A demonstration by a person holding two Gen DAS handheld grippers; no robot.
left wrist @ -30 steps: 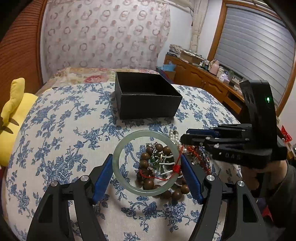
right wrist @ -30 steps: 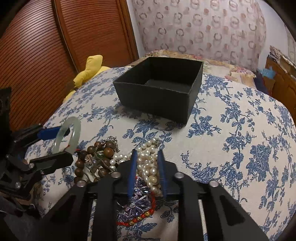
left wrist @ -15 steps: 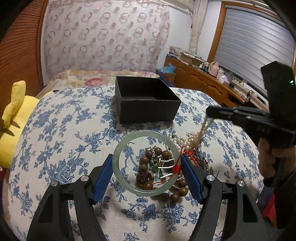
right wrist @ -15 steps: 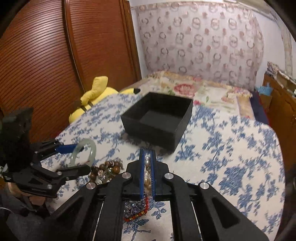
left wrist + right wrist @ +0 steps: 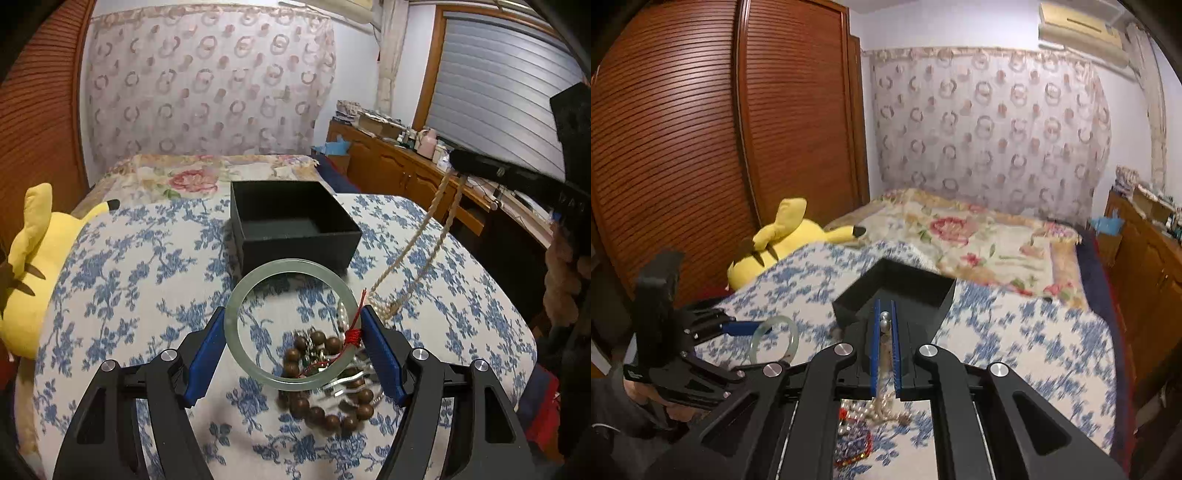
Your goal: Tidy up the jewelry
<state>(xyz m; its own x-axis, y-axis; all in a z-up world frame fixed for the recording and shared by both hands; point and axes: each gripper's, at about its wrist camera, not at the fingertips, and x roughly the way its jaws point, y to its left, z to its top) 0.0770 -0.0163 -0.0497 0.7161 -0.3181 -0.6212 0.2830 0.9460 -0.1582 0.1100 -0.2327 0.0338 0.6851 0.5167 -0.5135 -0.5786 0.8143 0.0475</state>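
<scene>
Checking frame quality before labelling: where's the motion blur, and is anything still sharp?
Right wrist view: tablecloth and black box smeared; right gripper and the pearl necklace it pinches stay crisp. Left wrist view: bead bracelet and hanging necklace blurred; jade bangle in the left gripper sharp. Both show fisheye bending.

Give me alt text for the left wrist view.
The left gripper holds a green bangle above a heap of wooden beads on a blue-flowered cloth. Behind stands an open black box; at right, the right gripper lifts a pearl strand.
</scene>
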